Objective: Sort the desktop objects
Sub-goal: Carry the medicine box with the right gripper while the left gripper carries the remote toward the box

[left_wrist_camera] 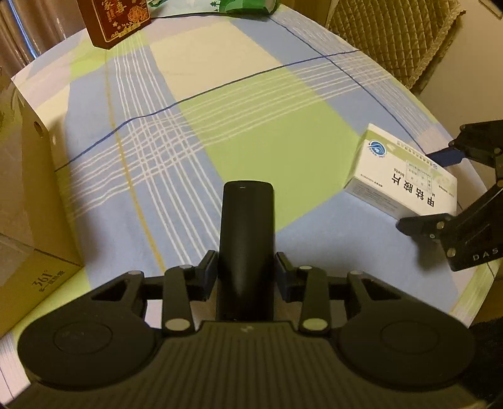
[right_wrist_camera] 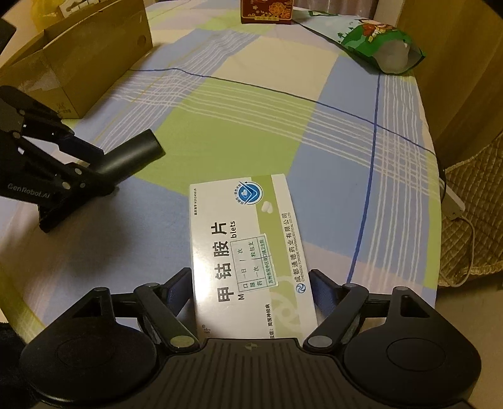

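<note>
Medicine box [right_wrist_camera: 248,251], white and green with printed characters, lies lengthwise between the fingers of the right hand-held gripper [right_wrist_camera: 250,291]. Its near end reaches back toward the gripper body, and both blue pads [right_wrist_camera: 323,295] sit right at its long sides; the jaws look clamped on it, though contact on the right side is hard to confirm. The far end of the box projects out over the checked tablecloth [right_wrist_camera: 251,126] of the counter. From the left wrist view the same box [left_wrist_camera: 405,176] appears at the right, with the right hand-held gripper [left_wrist_camera: 446,188] around its end.

A black cylinder [left_wrist_camera: 245,245] is held in the left hand-held gripper [left_wrist_camera: 246,273], jaws closed against its sides, pointing forward above the cloth. In the right wrist view this cylinder [right_wrist_camera: 132,155] sticks out at a slant from that gripper [right_wrist_camera: 91,163].

An open cardboard box [right_wrist_camera: 94,59] stands at the left side of the counter. At the far edge are a red and gold carton [right_wrist_camera: 267,12] and, to its right, a green snack bag [right_wrist_camera: 377,44] lying flat. A quilted chair cushion [left_wrist_camera: 393,37] is beyond the counter's right edge.
</note>
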The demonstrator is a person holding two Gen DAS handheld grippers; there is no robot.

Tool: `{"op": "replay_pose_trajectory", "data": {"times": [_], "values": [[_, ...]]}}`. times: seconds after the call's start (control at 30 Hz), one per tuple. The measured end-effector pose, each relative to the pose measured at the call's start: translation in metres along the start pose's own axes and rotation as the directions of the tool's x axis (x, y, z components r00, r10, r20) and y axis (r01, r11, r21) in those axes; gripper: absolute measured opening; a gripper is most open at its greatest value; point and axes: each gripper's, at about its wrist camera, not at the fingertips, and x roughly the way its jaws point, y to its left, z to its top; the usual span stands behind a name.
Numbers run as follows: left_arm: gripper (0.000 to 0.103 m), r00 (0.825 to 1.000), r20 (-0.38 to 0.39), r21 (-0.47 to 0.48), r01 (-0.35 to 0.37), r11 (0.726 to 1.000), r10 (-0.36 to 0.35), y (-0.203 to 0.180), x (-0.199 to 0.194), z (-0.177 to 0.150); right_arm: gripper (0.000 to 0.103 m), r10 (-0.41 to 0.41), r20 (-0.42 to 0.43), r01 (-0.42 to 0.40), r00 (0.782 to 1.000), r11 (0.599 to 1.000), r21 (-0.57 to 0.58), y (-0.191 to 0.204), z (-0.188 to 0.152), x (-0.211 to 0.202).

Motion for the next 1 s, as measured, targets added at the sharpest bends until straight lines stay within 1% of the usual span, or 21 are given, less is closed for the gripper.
{"op": "replay_pose_trajectory", "data": {"times": [0.1,0.17,0.23,0.27,0.33,0.4,0.57,0.77,0.9,1.0], "values": [[0.034,1.0,0.002,-0.009,-0.008,1.0,0.008,-0.001,0.0,0.0,0.079,0.004,0.002,-0.004,1.0,1.0,-0.004,0.0,-0.001,-0.001],[0.036,1.0,0.003,-0.015,-0.014,1.0,0.014,-0.001,0.0,0.0,0.079,0.007,0.007,-0.007,1.0,1.0,-0.01,-0.001,-0.002,-0.001],[0.044,1.0,0.004,-0.021,-0.019,1.0,0.019,-0.002,0.0,0.0,0.079,0.007,0.009,-0.007,1.0,1.0,-0.007,-0.002,-0.002,0.0],[0.044,1.0,0.005,-0.024,-0.022,0.999,0.022,-0.002,0.0,0.0,0.079,0.005,0.01,-0.005,1.0,1.0,-0.008,-0.001,-0.003,0.0],[0.039,1.0,0.006,-0.03,-0.027,0.999,0.027,-0.003,0.0,0.0,0.079,0.006,0.01,-0.006,1.0,1.0,-0.008,-0.001,-0.003,0.0],[0.034,0.999,0.007,-0.036,-0.033,0.999,0.033,-0.003,0.0,0.0,0.072,0.007,0.012,-0.007,1.0,1.0,-0.015,0.0,-0.003,0.0],[0.033,0.999,0.026,-0.058,-0.019,0.998,0.021,-0.001,-0.011,0.0,0.071,0.02,0.011,-0.02,1.0,0.999,-0.038,0.003,-0.003,-0.003],[0.033,0.999,0.051,-0.085,0.001,0.996,0.003,0.002,-0.026,-0.001,0.071,0.069,0.034,-0.068,0.997,0.998,-0.008,0.004,-0.003,-0.013],[0.033,0.998,0.068,-0.103,0.015,0.995,-0.008,0.004,-0.035,-0.001,0.071,0.081,0.05,-0.082,0.995,0.997,0.008,0.002,0.001,-0.018],[0.033,0.996,0.087,-0.12,0.011,0.993,-0.001,0.015,-0.05,-0.007,0.071,0.098,0.056,-0.098,0.994,0.995,0.008,0.003,0.005,-0.02]]}}
